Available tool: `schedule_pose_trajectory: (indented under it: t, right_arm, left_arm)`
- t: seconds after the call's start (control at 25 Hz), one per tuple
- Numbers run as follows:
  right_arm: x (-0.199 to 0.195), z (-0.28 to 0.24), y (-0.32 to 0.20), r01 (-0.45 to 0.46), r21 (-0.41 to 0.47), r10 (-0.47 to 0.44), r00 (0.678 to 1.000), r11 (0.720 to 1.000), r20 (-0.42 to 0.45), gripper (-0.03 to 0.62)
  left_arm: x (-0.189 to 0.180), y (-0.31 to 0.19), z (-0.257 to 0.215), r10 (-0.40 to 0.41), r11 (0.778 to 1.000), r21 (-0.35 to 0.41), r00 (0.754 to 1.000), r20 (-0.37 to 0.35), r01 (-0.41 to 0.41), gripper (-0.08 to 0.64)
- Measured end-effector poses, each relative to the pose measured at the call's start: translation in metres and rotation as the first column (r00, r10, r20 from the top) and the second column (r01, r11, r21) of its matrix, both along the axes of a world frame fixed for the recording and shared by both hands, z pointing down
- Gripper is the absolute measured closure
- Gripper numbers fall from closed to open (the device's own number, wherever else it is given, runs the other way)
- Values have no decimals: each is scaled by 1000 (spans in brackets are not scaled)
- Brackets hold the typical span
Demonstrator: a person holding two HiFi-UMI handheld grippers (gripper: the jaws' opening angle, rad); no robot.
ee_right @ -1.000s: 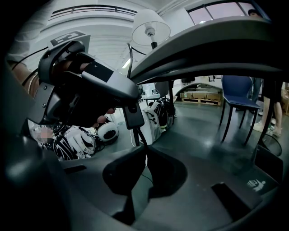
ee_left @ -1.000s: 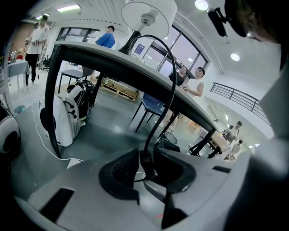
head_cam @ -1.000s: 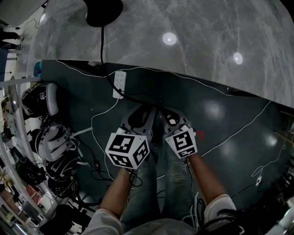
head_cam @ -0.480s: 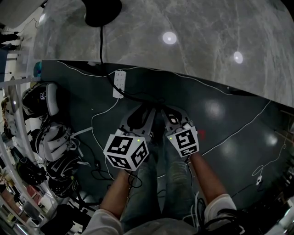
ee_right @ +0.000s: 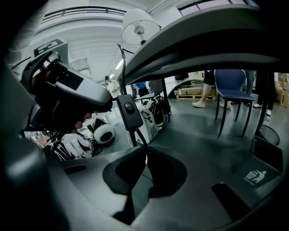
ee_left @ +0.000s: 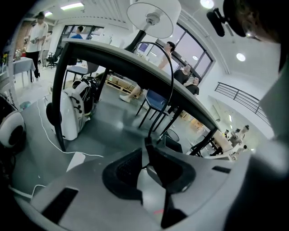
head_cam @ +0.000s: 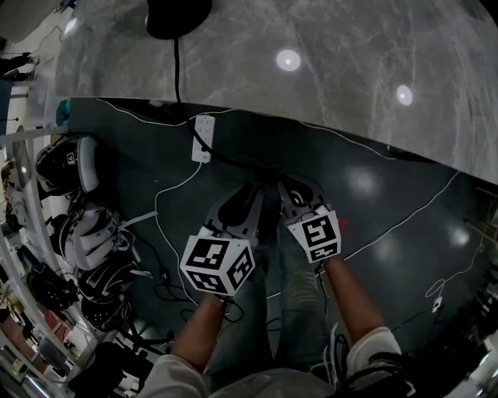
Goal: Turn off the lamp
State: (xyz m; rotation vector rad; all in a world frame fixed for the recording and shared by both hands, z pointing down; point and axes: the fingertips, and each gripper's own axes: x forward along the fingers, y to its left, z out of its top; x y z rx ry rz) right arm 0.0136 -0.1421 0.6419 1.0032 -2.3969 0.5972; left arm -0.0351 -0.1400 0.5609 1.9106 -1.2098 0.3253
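Observation:
The lamp's black round base (head_cam: 177, 14) stands on the marble table, and its white shade (ee_left: 153, 18) shows from below. Its black cable (head_cam: 177, 70) runs off the table edge down to both grippers. The black inline switch (ee_right: 129, 110) with a round button hangs on that cable. My left gripper (head_cam: 247, 204) is shut on the cable (ee_left: 170, 76) right by the switch, and its jaws have just been closing with the cable between them. My right gripper (ee_right: 145, 151) is shut on the cable just below the switch. The left gripper's finger (ee_right: 86, 94) lies against the switch's upper left.
The marble table's edge (head_cam: 350, 144) runs above the grippers. A white power strip (head_cam: 203, 138) and loose cables lie on the dark floor. Several white and black headsets (head_cam: 70, 167) are piled at the left. A blue chair (ee_right: 230, 90) stands beyond, and the person's legs are below the grippers.
Both grippers stay side by side under the table edge on the cable. Only the picture has shifted slightly.

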Motion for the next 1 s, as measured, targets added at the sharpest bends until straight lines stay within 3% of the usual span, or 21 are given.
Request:
schedule_pose_trajectory:
  t: [0.28, 1.0]
  right_arm:
    - [-2, 7, -1, 10, -22, -10, 1000, 1000, -2, 583]
    - [-12, 38, -29, -61, -113, 59, 998, 992, -17, 583]
  left_arm:
    - [-18, 1, 14, -40, 999, -20, 997, 62, 41, 549]
    - [-33, 4, 32, -71, 995, -62, 996, 61, 75, 552]
